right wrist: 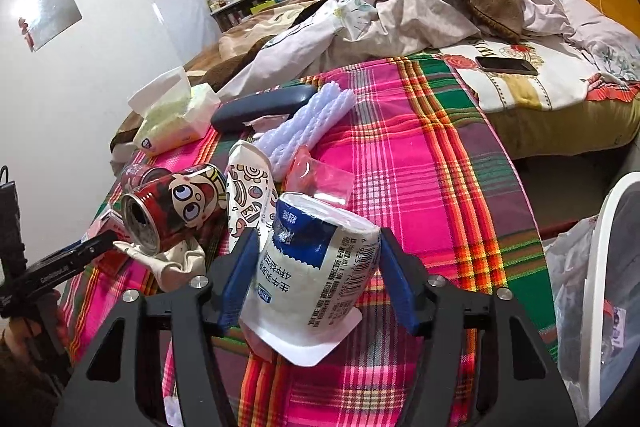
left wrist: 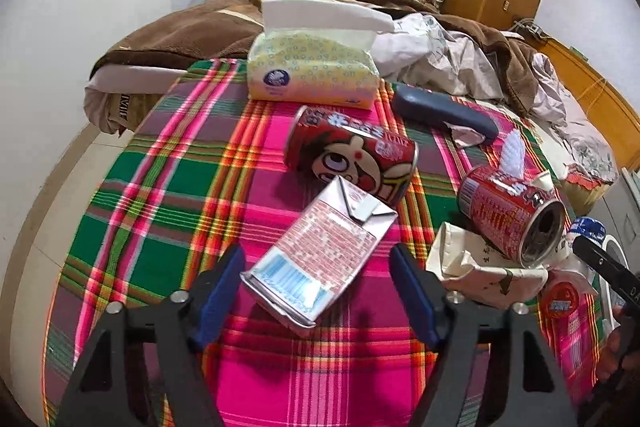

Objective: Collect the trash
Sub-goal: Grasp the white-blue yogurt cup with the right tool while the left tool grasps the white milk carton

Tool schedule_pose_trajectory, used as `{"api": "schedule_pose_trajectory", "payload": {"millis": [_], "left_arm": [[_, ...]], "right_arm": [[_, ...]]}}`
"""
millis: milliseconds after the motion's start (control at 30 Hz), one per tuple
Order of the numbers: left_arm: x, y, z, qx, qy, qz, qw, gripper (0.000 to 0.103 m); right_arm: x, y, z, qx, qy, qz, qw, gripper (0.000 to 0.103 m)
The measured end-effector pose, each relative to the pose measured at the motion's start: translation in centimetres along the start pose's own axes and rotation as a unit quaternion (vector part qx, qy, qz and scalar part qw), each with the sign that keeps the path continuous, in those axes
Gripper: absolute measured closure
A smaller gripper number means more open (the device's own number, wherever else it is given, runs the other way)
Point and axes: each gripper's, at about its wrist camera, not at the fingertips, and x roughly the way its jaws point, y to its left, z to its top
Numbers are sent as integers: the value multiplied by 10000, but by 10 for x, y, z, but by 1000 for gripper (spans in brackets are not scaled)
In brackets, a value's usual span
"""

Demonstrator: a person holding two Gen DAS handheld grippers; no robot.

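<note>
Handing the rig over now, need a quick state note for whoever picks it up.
Left gripper: open, straddling the flattened carton on the plaid cloth; not gripped.
Right gripper: fingers on both sides of the white-and-blue pouch; grip unclear.
Bin with bag sits at right.
Still on the cloth: two red cans, crumpled paper cup, patterned pouch, pink plastic bag.
Next, probably: bin the pouch, then grab the carton.
</note>
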Motion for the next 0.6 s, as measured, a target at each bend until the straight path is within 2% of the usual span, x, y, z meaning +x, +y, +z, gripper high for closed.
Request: {"api": "schedule_pose_trajectory", "payload": {"millis": [100,167,233,500,600], "left_arm": [[1,-2,0,16,45,-74,10000,43],[1,-5,-1,36,81,-170,9998,60],[0,-7,-1,9,113,-205,9997,65],[-2,-12,-4,-81,20,-121,9999,67],[1,-14,0,-149,8,-271,9995,65]], "right_arm": [[-2,1,-1,-34,-35,11,10000,42],[-2,1,-2,-35,-48,33,10000,42],[-3,0,-2,-26,-53,33,10000,42],[-9,-4,-3,9,-108,61,9999,42],[-9,-4,-4,18,-108,47,9999,42]]}}
